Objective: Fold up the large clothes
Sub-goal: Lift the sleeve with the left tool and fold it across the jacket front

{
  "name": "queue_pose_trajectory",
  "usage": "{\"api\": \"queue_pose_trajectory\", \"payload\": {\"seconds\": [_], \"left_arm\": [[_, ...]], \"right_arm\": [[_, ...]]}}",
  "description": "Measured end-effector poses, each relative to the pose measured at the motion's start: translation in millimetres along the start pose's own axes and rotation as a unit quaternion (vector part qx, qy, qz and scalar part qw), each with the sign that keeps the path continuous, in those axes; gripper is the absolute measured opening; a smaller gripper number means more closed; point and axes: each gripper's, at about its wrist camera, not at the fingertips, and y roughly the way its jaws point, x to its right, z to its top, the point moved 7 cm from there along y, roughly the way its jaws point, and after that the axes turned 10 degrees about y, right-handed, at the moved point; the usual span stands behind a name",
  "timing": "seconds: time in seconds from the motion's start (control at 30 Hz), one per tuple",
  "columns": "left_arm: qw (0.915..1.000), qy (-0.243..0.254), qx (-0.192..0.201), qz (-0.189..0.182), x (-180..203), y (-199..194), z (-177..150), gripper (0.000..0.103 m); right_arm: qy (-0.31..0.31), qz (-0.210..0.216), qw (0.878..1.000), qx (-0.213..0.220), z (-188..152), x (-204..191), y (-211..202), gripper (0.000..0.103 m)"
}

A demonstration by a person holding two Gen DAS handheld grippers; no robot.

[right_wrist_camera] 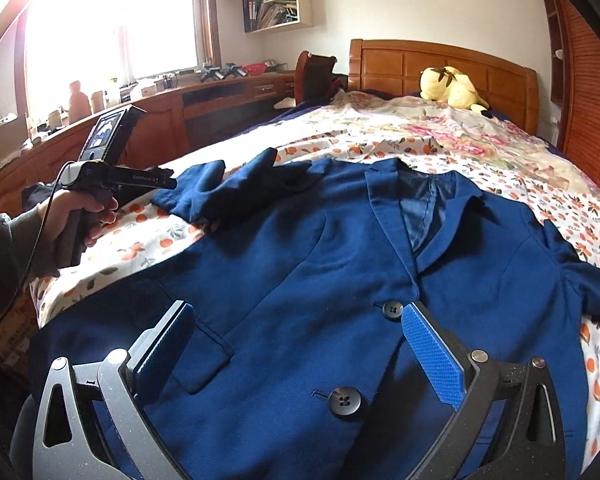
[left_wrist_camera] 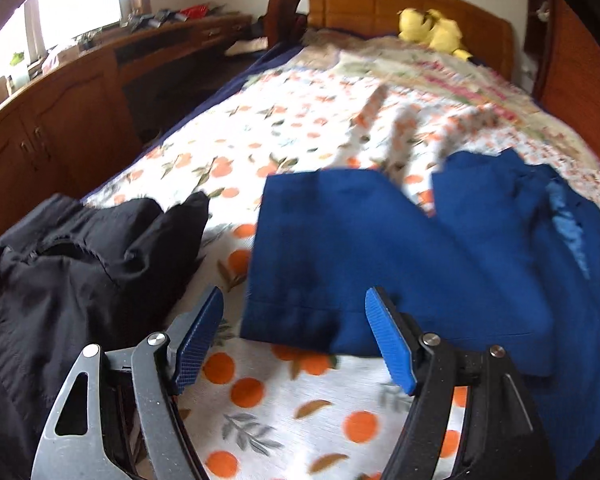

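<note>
Bed [right_wrist_camera: 500, 152]: orange-print sheet, wooden headboard at far end; bare sheet open beyond the jacket's collar.
Blue jacket [right_wrist_camera: 300, 248]: spread face up at the bed's near edge, buttoned, left sleeve [left_wrist_camera: 340, 248] stretched out sideways.
Black garment [left_wrist_camera: 80, 264]: heaped near the bed's left edge, just beside the sleeve cuff.
Left gripper [left_wrist_camera: 294, 340]: fingers spread wide, hovering over the cuff hem, nothing pinched.
Right gripper [right_wrist_camera: 300, 356]: fingers spread, above the jacket front near the buttons [right_wrist_camera: 343, 400], gripping nothing.

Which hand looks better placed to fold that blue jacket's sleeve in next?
Probably the left. The left gripper hangs open right at the sleeve cuff; the right gripper sits over the jacket's buttons.
</note>
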Motion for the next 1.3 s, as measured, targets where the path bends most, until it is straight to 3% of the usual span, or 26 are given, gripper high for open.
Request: {"api": "queue_pose_trajectory", "payload": {"seconds": [0.27, 0.3, 0.43, 0.47, 0.63, 0.83, 1.07, 1.2, 1.3], "left_arm": [[0.9991, -0.025, -0.032, -0.008, -10.8, 25.5, -10.6, 0.074], [0.9993, -0.019, -0.032, -0.008, -9.9, 26.9, -10.2, 0.067], [0.9986, 0.005, -0.052, -0.004, -3.6, 30.1, -6.7, 0.013], [0.9987, 0.009, -0.05, -0.004, -0.1, 25.8, -3.9, 0.011], [0.9997, 0.024, -0.005, -0.005, 18.5, -18.7, 22.5, 0.008], [0.9953, 0.062, 0.068, -0.031, 75.4, -96.1, 61.7, 0.007], [0.9779, 0.126, 0.141, -0.09, 172.8, -176.6, 85.9, 0.007], [0.9668, 0.159, 0.161, -0.12, 219.6, -202.3, 83.0, 0.007], [0.9616, 0.179, 0.169, -0.121, 244.0, -214.1, 76.8, 0.007]], "right_arm": [[-0.003, 0.001, 1.0, -0.01, -0.3, 0.4, 4.5, 0.103], [-0.003, 0.0, 1.0, -0.01, -0.7, 0.5, 4.1, 0.103], [-0.006, -0.003, 1.0, -0.011, -2.5, 2.1, 3.0, 0.103], [-0.006, -0.003, 1.0, -0.011, -2.7, 2.3, 1.9, 0.103], [-0.001, -0.011, 1.0, -0.007, -5.3, 10.7, -9.5, 0.103], [0.005, -0.042, 0.999, 0.006, -8.3, 31.2, -34.3, 0.103], [0.022, -0.072, 0.997, 0.025, -10.6, 48.7, -75.6, 0.103], [0.034, -0.088, 0.995, 0.036, -14.5, 58.2, -97.3, 0.103], [0.044, -0.1, 0.993, 0.038, -19.5, 63.8, -105.3, 0.103]]}}
